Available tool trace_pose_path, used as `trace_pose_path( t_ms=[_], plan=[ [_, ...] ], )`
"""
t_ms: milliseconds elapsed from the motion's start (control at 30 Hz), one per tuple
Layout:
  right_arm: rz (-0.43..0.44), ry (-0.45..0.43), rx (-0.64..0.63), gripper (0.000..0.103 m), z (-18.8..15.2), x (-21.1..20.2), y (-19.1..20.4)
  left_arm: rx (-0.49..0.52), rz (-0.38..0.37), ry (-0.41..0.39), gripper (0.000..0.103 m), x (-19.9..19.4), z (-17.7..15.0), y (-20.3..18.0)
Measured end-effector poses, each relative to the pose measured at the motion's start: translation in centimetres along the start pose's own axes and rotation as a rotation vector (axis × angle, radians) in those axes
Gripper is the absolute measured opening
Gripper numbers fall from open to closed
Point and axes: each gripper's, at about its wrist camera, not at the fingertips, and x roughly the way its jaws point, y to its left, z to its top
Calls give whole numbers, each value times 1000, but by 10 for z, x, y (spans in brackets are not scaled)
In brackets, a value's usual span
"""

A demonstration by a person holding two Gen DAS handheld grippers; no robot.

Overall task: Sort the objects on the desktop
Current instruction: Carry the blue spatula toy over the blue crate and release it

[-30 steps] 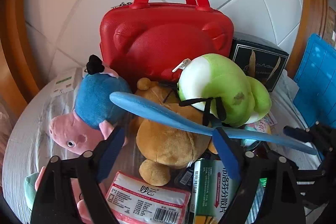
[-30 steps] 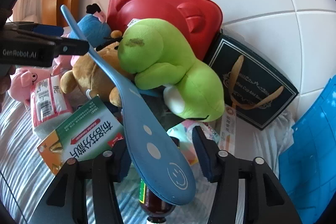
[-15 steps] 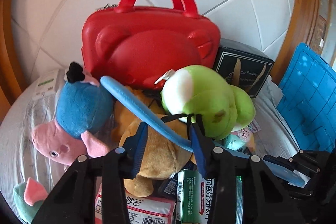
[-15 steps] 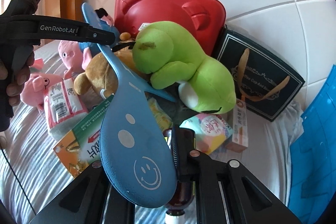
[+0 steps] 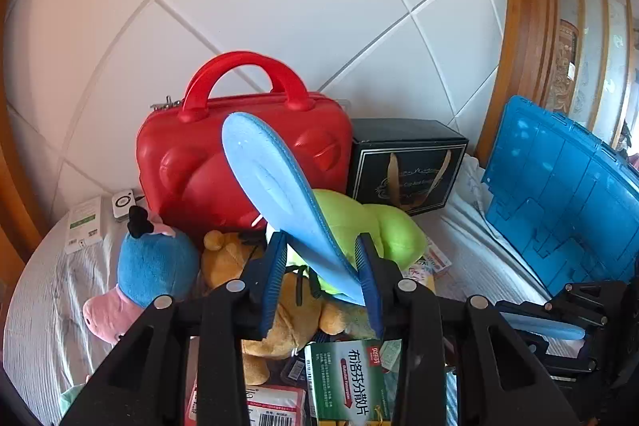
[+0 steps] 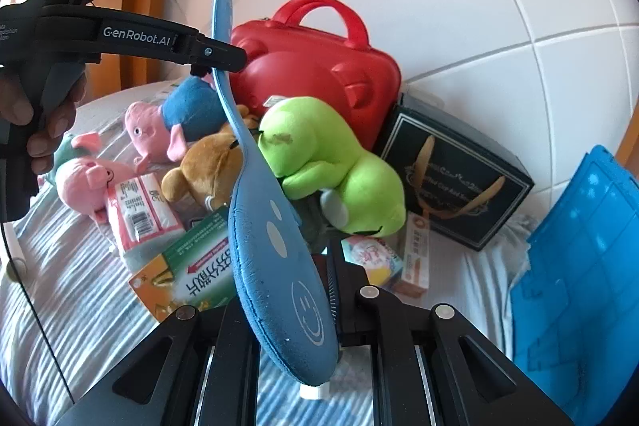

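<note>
Both jaws clamped on one blue insole [image 6: 275, 246], left jaws closing; one red case [image 5: 243, 162] behind.

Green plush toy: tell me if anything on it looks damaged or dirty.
The green plush toy has a brownish smudge on top of its head, a stain or scuff against the otherwise clean bright fabric. It lies tipped over on the toy pile in front of the red case. No tear shows.
</note>
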Motion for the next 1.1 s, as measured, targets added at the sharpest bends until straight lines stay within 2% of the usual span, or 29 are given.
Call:
trace_pose_path(
  t_ms=[233,433,600,900,1000,1100],
  plan=[
    [-103,-78,0,12,8,-61,-5,52,-76,-94,35,-44,31,-33],
    [-256,-131,30,10,10,-122,-21,112,-195,-180,35,-82,56,-72],
    [-440,-157,49,10,4,-175,-32,165,-325,-258,35,-110,76,-118],
    [-741,-199,116,11,-31,-291,-89,279,-540,-362,35,-159,110,-246],
    [-797,-180,139,11,-49,-322,-120,293,-594,-372,35,-162,119,-297],
    [-800,-152,205,12,-73,-347,-157,307,-640,-351,35,-154,124,-350]
  ],
)
